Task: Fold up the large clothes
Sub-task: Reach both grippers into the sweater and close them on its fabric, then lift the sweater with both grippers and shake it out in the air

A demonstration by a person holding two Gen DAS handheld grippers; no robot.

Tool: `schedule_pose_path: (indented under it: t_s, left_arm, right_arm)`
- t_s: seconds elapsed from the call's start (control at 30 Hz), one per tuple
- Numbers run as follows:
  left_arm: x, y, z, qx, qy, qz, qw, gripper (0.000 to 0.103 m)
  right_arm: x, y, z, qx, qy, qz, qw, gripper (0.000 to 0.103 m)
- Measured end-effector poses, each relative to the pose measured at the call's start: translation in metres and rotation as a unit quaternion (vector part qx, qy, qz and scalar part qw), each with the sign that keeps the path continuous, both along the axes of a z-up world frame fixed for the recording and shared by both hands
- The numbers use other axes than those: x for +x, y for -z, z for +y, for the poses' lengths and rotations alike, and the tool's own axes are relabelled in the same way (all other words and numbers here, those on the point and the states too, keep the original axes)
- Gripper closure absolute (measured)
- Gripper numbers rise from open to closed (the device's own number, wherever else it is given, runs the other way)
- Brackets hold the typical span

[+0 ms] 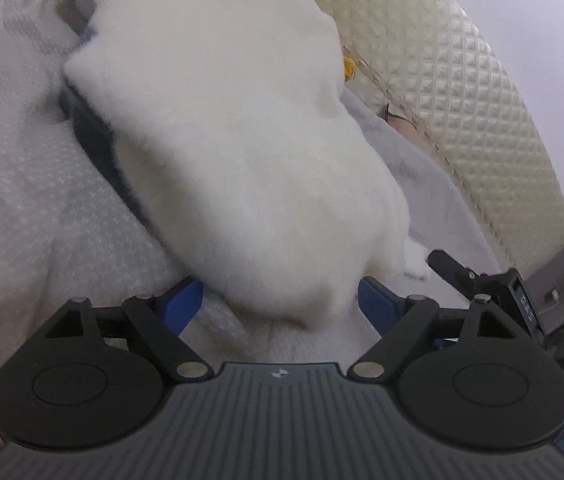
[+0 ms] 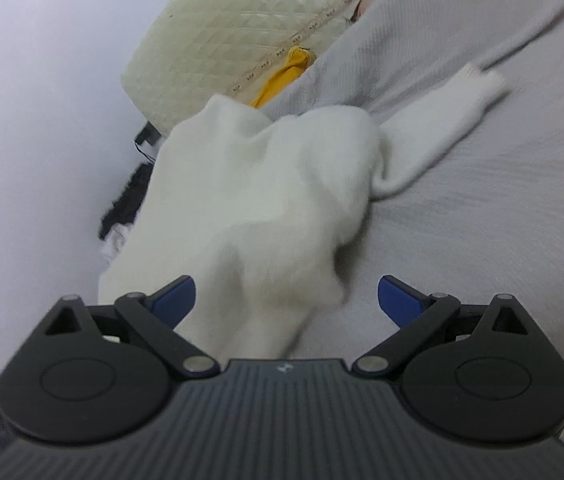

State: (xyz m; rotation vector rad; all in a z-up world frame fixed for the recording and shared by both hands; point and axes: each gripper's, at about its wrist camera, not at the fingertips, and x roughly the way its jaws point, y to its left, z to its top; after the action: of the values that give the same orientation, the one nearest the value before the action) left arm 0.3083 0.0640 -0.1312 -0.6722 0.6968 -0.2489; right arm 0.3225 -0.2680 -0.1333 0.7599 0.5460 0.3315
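Mid-fold: white sweater (image 1: 241,152) between spread left tongs (image 1: 282,300) and right tongs (image 2: 286,294), unpinched; next, grip edge.

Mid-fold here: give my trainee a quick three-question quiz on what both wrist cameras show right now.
1. True or false: the fluffy white sweater lies on the pale grey textured bedspread.
2. What colour is the cloth tucked beside the cream quilted headboard?
3. The right gripper is: A) shut on a sleeve, B) open, C) out of view.

Key: 1 true; 2 yellow; 3 B.
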Motion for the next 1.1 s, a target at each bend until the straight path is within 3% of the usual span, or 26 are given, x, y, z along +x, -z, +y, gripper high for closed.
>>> schedule_pose_path:
  t_s: [0.07,0.17,0.23,0.3,0.33,0.37,0.4,0.43,0.5,0.6,0.67,0.87,1.1]
  left_arm:
    - [0.008,0.006,0.001,-0.01,0.002,0.0,0.9999,0.015]
    - [0.017,0.014,0.005,-0.06,0.005,-0.005,0.9982,0.016]
    - [0.024,0.018,0.006,-0.087,-0.002,-0.007,0.9962,0.02]
    - [0.028,0.02,0.008,-0.098,-0.01,-0.005,0.9951,0.032]
    - [0.029,0.02,0.009,-0.105,-0.014,-0.007,0.9943,0.035]
    - [0.03,0.021,0.013,-0.116,-0.019,-0.01,0.993,0.04]
    - [0.03,0.02,0.012,-0.123,-0.022,-0.014,0.9921,0.046]
    - [0.031,0.02,0.014,-0.128,-0.024,-0.018,0.9913,0.05]
    - [0.032,0.013,0.017,-0.137,-0.024,-0.029,0.9899,0.069]
    - [0.03,-0.002,0.019,-0.134,-0.02,-0.033,0.9902,0.083]
    - [0.027,-0.016,0.023,-0.121,-0.02,-0.055,0.9909,0.085]
    - [-0.011,-0.041,0.048,-0.145,-0.029,-0.092,0.9846,0.088]
    - [-0.08,-0.079,0.076,-0.167,-0.028,-0.118,0.9785,0.089]
  right_arm:
    - [0.019,0.006,-0.003,0.019,-0.007,0.002,1.0,0.003]
    - [0.043,0.012,0.001,-0.001,-0.02,-0.001,1.0,0.003]
    - [0.055,0.021,0.002,-0.002,-0.032,0.006,0.999,0.003]
    - [0.054,0.026,-0.002,0.024,-0.032,-0.012,0.999,0.007]
    - [0.057,0.027,-0.003,0.039,-0.031,-0.014,0.999,0.012]
    - [0.06,0.029,-0.003,0.055,-0.035,-0.011,0.998,0.027]
    - [0.062,0.031,-0.003,0.063,-0.034,-0.009,0.997,0.032]
    - [0.062,0.032,-0.002,0.061,-0.032,-0.011,0.998,0.036]
    - [0.062,0.034,0.0,0.052,-0.027,-0.007,0.998,0.061]
    - [0.059,0.027,-0.001,0.05,-0.027,-0.014,0.998,0.08]
    - [0.052,0.014,0.001,0.024,-0.04,-0.033,0.998,0.083]
    - [0.037,-0.029,0.0,0.008,-0.059,-0.064,0.996,0.086]
    - [-0.042,-0.096,0.015,-0.044,-0.078,-0.098,0.991,0.088]
